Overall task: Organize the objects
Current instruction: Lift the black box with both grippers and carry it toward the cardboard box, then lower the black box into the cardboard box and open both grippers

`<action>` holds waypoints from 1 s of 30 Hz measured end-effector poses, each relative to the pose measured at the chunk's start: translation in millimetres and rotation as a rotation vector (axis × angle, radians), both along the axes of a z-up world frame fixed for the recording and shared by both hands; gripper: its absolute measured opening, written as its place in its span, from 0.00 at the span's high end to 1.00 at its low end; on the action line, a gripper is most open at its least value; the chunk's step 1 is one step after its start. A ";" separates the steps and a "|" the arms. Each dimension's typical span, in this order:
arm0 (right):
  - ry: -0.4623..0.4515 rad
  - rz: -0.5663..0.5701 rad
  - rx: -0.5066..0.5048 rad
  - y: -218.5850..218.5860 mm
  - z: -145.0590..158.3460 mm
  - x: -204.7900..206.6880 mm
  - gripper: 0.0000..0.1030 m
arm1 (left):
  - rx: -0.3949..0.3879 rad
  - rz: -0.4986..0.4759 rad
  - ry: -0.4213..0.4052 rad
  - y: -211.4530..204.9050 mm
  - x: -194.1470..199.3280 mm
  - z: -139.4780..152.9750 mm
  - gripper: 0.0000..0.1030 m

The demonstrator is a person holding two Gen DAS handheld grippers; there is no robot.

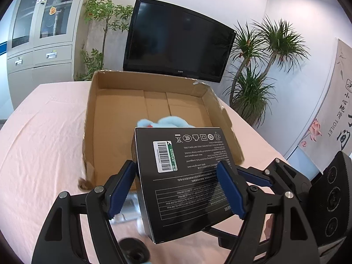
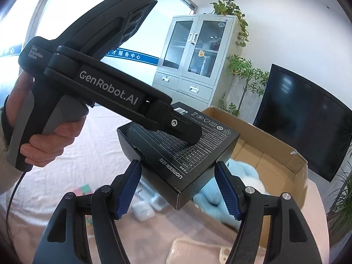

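Left gripper (image 1: 176,189): clenched on a black box (image 1: 187,176), one blue pad on each side, holding it in the air.
Black box: tilted, label side up, just above the near edge of the cardboard box (image 1: 114,118).
Right gripper (image 2: 178,189): pads spread apart, gripping nothing, just beside the black box.
Cardboard box: open, on the pink-covered bench (image 1: 44,132), with a blue plush toy (image 1: 169,122) inside.
Background: dark screen (image 1: 176,41), potted plants, grey cabinet.

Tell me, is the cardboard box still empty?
No, a fluffy blue toy already lies inside the cardboard box.
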State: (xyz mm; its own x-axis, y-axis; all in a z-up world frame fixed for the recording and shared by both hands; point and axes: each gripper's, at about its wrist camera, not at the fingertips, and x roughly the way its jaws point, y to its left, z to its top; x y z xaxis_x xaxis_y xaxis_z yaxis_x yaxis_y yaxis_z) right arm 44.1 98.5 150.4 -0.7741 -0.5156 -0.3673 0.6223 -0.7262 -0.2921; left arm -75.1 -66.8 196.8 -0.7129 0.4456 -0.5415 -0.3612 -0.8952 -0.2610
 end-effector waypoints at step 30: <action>-0.110 -0.012 0.062 -77.2 -41.7 -148.3 0.34 | 0.029 0.072 -0.129 -51.4 -111.3 -64.6 0.24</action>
